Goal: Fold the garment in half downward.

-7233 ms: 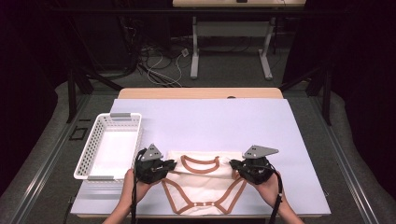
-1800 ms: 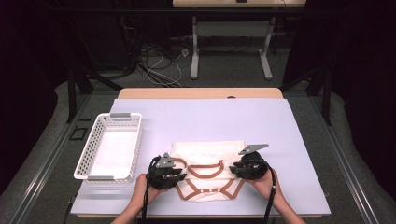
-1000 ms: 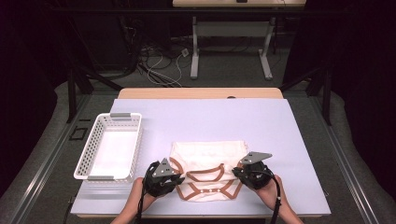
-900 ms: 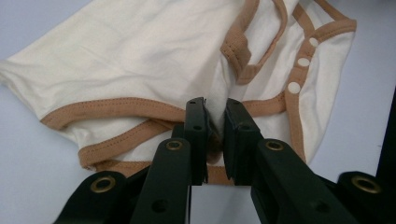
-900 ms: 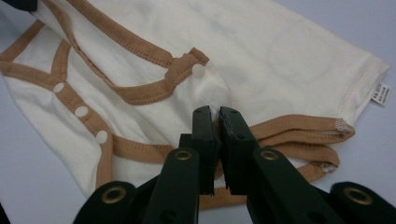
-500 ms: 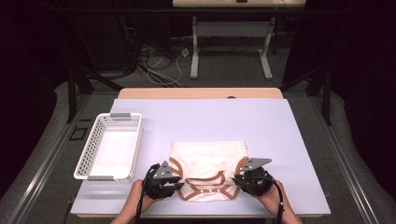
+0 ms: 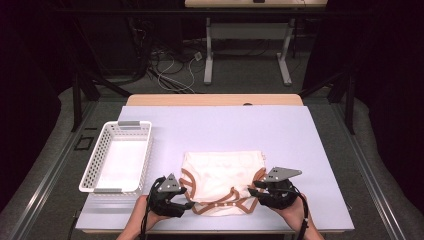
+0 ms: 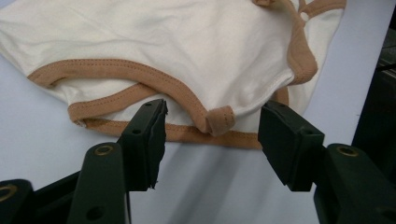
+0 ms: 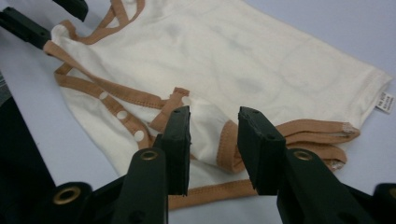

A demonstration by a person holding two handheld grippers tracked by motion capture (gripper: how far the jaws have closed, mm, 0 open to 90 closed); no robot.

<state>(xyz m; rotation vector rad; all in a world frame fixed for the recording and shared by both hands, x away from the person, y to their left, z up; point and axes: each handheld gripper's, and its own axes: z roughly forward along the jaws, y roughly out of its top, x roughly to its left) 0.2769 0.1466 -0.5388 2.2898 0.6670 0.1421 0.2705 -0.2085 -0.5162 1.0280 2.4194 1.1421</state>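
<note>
A cream bodysuit (image 7: pixel 222 182) with brown trim lies folded flat on the table (image 7: pixel 300 145), between the two grippers. The left gripper (image 7: pixel 184 199) sits at its near left corner; its jaws have just been opening and stand released, the trimmed edge just ahead of them, no pad pressing. The right gripper (image 7: pixel 256 187) sits at the near right corner, jaws also just opening, parted around the brown trim without clamping it. Beyond the left gripper, off to its left, stands a white basket (image 7: pixel 118 156).

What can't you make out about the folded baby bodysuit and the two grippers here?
- Care label on the bodysuit: print too small, right gripper view.
- Underside layers: hidden by the folded top layer, high view.
- Left gripper jaw gap: too small, high view.
- Basket contents: washed out.
</note>
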